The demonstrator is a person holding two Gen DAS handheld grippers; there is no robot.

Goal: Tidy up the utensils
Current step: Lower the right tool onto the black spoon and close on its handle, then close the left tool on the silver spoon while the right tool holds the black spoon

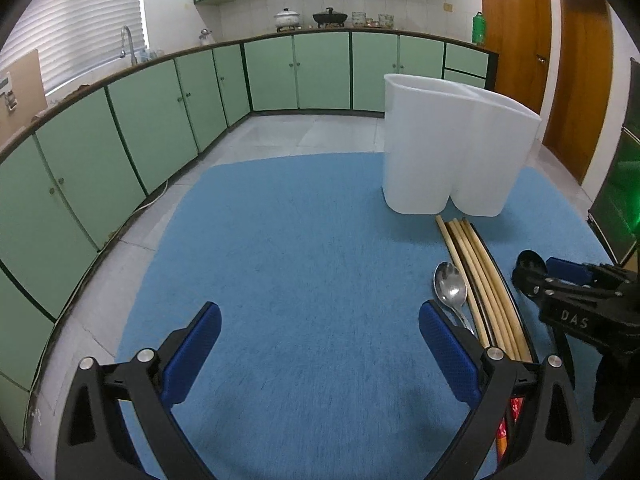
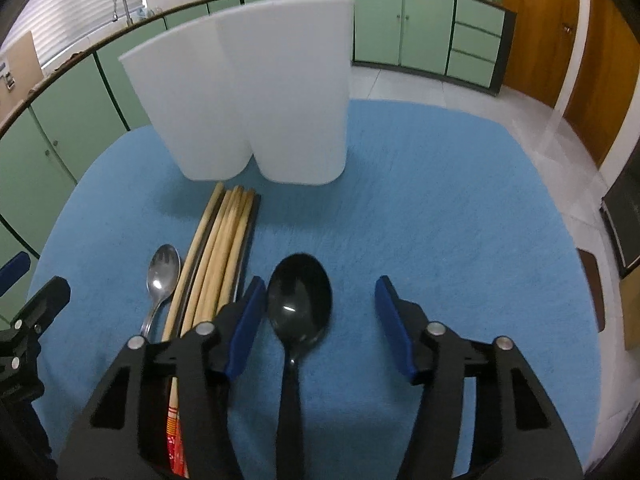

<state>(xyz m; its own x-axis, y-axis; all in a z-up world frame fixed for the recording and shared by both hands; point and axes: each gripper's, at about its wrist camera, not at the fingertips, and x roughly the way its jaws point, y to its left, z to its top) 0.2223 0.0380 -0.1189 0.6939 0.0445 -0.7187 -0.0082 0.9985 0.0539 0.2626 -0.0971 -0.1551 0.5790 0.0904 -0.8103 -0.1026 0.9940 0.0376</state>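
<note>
Lengthwise, black spoon (image 2: 298, 320) points bowl-first toward white holder (image 2: 248, 92).

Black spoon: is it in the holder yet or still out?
Out. The black spoon lies flat on the blue mat, between the open right gripper's fingers, short of the white holder.

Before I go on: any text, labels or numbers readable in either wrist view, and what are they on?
"DAS": raised letters on the black plastic body of the right gripper, seen in the left wrist view.
Red and orange printed wrapper at the near end of the bundle of tan wooden chopsticks: some print shows, too blurred to read.
White two-compartment plastic holder: no marking visible.
</note>
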